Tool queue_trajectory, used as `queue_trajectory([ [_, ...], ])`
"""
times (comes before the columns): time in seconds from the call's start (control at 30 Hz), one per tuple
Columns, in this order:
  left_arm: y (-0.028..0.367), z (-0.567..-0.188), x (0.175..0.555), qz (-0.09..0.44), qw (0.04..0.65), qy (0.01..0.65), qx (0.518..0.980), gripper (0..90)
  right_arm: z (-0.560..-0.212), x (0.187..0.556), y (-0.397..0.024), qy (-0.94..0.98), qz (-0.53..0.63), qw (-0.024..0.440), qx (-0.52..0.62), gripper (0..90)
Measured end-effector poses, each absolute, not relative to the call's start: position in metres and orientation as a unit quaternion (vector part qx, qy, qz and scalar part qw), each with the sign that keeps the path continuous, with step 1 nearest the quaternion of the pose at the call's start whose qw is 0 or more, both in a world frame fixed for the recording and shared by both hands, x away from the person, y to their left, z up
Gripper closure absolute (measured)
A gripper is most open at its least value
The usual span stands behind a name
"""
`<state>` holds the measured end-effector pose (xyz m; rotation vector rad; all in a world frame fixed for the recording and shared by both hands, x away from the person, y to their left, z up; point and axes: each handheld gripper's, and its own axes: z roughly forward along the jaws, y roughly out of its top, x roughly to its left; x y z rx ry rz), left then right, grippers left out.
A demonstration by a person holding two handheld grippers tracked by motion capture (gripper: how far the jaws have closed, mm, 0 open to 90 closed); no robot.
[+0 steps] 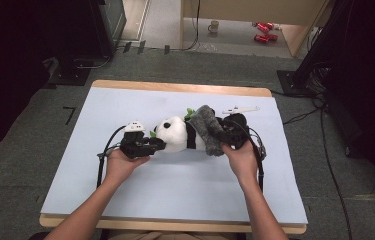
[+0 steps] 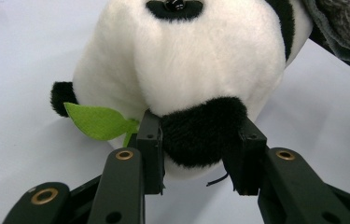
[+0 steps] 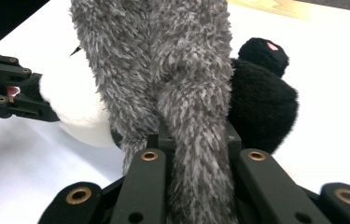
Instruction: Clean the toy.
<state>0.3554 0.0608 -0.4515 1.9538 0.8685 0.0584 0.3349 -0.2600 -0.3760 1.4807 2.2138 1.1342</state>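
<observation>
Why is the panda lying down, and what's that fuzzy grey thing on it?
The toy panda lies tipped over on its side on the table, not sitting up. The left gripper pinches its black ear. A grey fuzzy cloth is draped crookedly across its body, pinched by the right gripper.

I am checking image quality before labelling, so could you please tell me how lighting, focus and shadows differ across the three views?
High view: even light on the pale table cover, dark surroundings, panda plush small and soft. Left gripper view: panda's black ear sharp between the jaws, white fur bright. Right gripper view: grey fuzzy cloth crisp, the table behind washed out, black jaws in shade.
</observation>
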Motion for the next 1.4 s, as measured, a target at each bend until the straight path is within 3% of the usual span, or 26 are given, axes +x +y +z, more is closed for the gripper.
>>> queue_trajectory([
  [0.9, 0.064, -0.452, 0.359, 0.023, 0.479, 0.355, 0.803, 63.4, -0.344, 0.323, -0.307, 0.709, 0.417, 0.17, 0.543, 79.0],
  [1.1, 0.062, -0.451, 0.358, 0.025, 0.477, 0.355, 0.803, 63.5, -0.335, 0.318, -0.284, 0.723, 0.436, 0.156, 0.513, 79.0],
  [1.4, 0.063, -0.452, 0.358, 0.026, 0.478, 0.354, 0.803, 63.5, -0.363, 0.328, -0.249, 0.761, 0.398, 0.133, 0.494, 78.8],
])
